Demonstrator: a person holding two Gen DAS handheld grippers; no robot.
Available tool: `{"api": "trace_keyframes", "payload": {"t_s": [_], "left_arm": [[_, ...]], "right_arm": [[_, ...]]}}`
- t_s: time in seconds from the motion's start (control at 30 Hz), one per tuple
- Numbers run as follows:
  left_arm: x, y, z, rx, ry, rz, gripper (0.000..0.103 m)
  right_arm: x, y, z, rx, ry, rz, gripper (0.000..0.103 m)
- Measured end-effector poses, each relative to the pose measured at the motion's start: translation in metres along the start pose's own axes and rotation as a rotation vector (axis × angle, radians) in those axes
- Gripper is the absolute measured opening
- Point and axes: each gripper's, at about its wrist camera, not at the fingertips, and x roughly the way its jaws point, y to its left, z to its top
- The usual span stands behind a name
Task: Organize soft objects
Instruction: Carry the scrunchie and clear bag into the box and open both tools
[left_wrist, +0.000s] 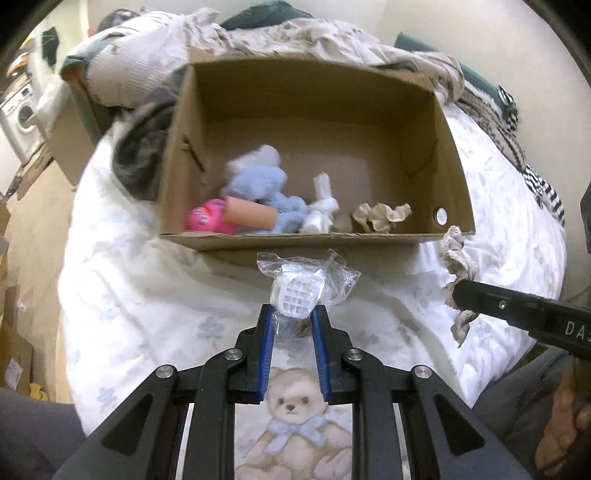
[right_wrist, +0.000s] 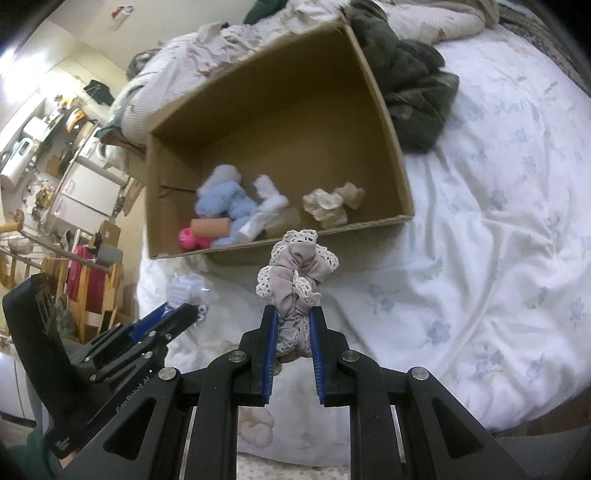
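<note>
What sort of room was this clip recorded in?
Most likely a bedroom in a small home: the cardboard box sits on a bed with a floral duvet and rumpled pillows. A washing machine stands off to one side, so perhaps a studio flat.

White letters "DAS", cut off at the frame edge, on the right gripper (left_wrist: 458, 299) body. "GenRobot AI" printed along the left gripper (right_wrist: 184, 312) arm.
</note>
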Motion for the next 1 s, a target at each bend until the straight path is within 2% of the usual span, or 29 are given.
{"api": "trace_keyframes", "payload": {"t_s": [0.2,0.47,0.6,0.77,1.0], "left_arm": [[-0.035,0.017,0.002,-0.042,-0.055,0.004,0.018],[-0.080,0.024,0.018,-0.021,-0.151,0.003,0.019],[-0.083,0.021,0.030,0.007,-0.172,0.014,0.019],[-0.086,0.029,0.048,-0.010,-0.195,0.027,0.019],[-0.086,0.038,0.066,-0.012,-0.209,0.002,0.018]], "right_arm": [[-0.022,0.014,-0.003,-0.014,-0.067,0.025,0.019],[-0.057,0.040,0.008,-0.026,-0.122,0.053,0.019],[-0.060,0.052,0.017,-0.083,-0.140,0.055,0.019],[-0.065,0.048,0.032,-0.101,-0.156,0.059,0.019],[-0.081,0.038,0.046,-0.115,-0.207,0.023,0.019]]}}
